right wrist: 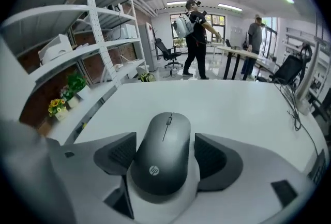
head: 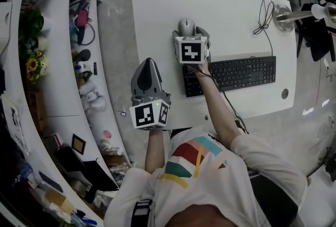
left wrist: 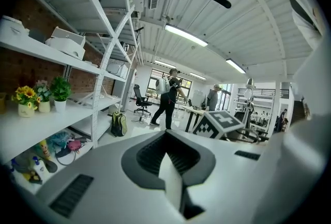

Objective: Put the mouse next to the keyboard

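Mouse [head: 186, 25] is down flat on the table [head: 157, 16], just past the keyboard's [head: 231, 75] far-left corner. It looks near the keyboard, but the tool body covers the strip between them, so I can't tell the gap.

My right gripper [right wrist: 165, 151] sits around the mouse w/ jaws spread wide. The right pad is clearly off the shell. The left pad is v. close to it, and I see no squeeze. So I read the mouse as let go, not pinched.

My call is that placement is basically done. What's left is backing the R tool straight off toward me w/o nudging the mouse, then checking it really sits beside the keyboard.

Left gripper [head: 148, 66] is well left of the keyboard, over the table's left edge. It's tipped up at the ceiling, jaws pressed together, nothing in them.

Room:
- Lots of bare table beyond the keyboard.
- Cable [head: 262, 13] and lamp base [head: 284, 15] are past its far-right end, well apart from the mouse.
- Table edge lies left of the mouse, w/ shelves [head: 52, 53] beyond it, so I shouldn't push anything that way.
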Tool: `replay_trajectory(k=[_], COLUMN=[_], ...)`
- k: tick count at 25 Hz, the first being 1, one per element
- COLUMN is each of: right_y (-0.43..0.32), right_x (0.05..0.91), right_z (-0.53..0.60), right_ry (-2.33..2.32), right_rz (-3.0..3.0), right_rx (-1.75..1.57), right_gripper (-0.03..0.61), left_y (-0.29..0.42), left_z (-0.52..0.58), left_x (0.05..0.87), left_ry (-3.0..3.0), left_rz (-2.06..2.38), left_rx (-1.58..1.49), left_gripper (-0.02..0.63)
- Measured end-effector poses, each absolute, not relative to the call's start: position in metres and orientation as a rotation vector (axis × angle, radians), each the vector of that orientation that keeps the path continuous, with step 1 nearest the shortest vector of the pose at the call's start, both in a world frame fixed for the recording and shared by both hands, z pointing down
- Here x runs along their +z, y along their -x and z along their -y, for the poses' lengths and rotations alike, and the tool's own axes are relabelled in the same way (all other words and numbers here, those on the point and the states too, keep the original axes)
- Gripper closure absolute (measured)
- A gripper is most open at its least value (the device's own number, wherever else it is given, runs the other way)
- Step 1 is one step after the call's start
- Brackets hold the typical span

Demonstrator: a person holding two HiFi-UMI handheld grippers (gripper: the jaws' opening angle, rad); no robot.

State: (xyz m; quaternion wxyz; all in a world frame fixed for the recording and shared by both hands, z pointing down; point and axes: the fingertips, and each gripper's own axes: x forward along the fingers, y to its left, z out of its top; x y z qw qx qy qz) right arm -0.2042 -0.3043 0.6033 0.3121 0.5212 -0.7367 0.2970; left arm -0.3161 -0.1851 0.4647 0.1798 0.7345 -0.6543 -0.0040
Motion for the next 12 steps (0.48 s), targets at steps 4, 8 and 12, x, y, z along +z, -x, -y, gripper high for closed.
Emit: replay_trajectory(k=[4, 8, 12], right_y=[0.207, 0.207, 0.204], right_x=[0.605, 0.604, 0.603], right_z=[0.306, 0.304, 0.305], right_ry=[-1.35, -1.339, -1.338], right_rz=[1.939, 1.972, 1.981], right_rx=[0.694, 0.682, 0.682], right_gripper=[0.247, 0.247, 0.249], left_y=[0.322, 0.325, 0.325], left_z=[0.181, 0.176, 0.17], left_x=[0.463, 0.462, 0.462], left_ry=[-2.069, -2.065, -2.061], left_rz=[1.863, 1.87, 1.873], left_rx=[-0.019, -0.023, -0.019], left_gripper=[0.571, 0.571, 0.571])
